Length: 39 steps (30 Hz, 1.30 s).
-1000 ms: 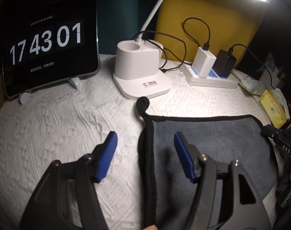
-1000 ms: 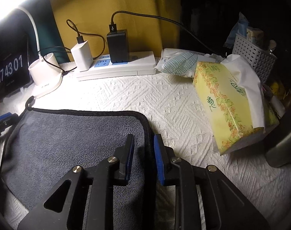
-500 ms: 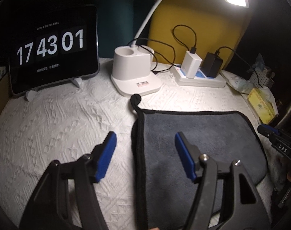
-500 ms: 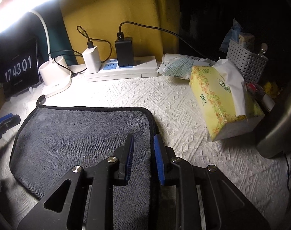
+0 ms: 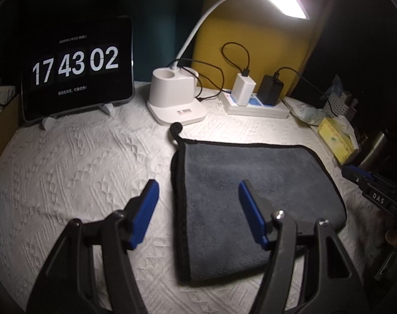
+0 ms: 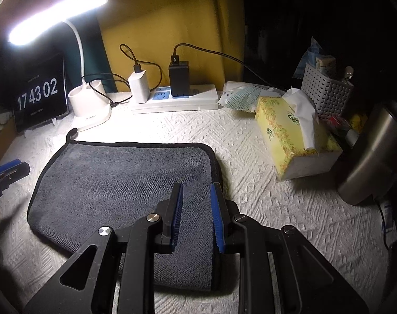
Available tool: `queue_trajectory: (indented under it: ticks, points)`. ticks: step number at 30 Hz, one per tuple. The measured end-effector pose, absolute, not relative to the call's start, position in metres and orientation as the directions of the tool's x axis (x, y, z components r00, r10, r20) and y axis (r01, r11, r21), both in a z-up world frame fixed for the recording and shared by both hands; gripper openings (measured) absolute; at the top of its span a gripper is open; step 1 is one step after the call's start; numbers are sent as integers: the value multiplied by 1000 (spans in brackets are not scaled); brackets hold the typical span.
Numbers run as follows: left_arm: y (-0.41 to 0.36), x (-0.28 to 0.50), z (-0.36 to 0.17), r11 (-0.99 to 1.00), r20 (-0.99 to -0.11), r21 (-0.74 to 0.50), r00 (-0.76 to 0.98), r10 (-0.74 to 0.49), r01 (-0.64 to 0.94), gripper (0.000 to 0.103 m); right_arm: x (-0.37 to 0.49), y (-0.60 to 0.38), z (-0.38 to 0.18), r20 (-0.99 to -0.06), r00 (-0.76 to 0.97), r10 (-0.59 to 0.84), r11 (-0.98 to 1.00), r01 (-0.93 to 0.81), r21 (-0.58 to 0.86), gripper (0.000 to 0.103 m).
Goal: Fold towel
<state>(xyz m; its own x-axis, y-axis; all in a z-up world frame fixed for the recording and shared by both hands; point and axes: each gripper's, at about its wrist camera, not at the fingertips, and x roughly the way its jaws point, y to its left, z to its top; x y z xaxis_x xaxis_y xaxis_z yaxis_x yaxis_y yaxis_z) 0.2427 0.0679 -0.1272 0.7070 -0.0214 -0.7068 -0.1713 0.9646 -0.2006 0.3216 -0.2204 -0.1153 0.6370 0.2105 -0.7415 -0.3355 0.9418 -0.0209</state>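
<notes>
The grey towel (image 5: 253, 193) lies flat, folded, on the white textured tablecloth (image 5: 80, 170). My left gripper (image 5: 195, 209) hangs wide open above its left edge, holding nothing. My right gripper (image 6: 197, 209) hovers over the right edge, jaws narrowly parted, empty.

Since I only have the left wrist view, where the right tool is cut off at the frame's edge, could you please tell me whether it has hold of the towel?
Observer: No. The right tool has its jaws a narrow gap apart, and the towel lies flat below with nothing pinched.
Operator: Thank you. Which part of the towel is it lined up with?
Observer: The right side. The black hem runs towards the tool and passes under its right finger, while grey pile shows through the gap.
</notes>
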Motion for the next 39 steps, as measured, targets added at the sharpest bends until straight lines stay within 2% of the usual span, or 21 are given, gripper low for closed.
queue_trajectory:
  ticks: [39]
  points:
    - [41,145,-84,971,-624,-214,780,-49,-110,65,220,-223,-75,-688,687,233,936,-351,-34,23]
